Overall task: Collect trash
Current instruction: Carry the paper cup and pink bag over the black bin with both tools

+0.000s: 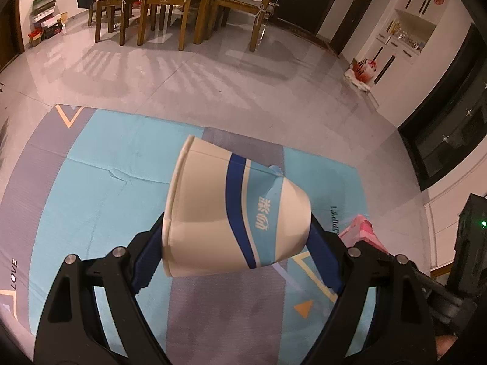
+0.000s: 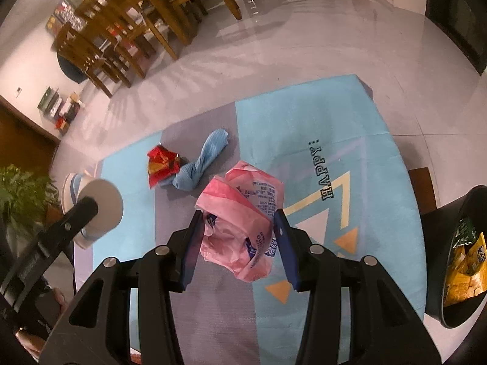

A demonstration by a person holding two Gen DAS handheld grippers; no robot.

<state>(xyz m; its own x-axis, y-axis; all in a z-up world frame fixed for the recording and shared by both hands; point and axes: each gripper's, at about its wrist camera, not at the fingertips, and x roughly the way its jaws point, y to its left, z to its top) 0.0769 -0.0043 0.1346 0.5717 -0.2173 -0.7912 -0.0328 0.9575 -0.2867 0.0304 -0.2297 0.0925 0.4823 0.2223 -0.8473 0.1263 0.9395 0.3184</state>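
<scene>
My left gripper is shut on a white and blue paper cup, held sideways above the blue and grey tablecloth; the cup also shows in the right wrist view. My right gripper is shut on a crumpled pink plastic bag, held just above the cloth. A red snack wrapper and a twisted blue cloth lie on the table beyond it. A black bin with yellow wrappers inside stands at the table's right edge.
Wooden chairs and a dining table stand across the tiled floor. A potted plant is at the left. A dark cabinet lines the right wall. A red and white bag sits on the floor.
</scene>
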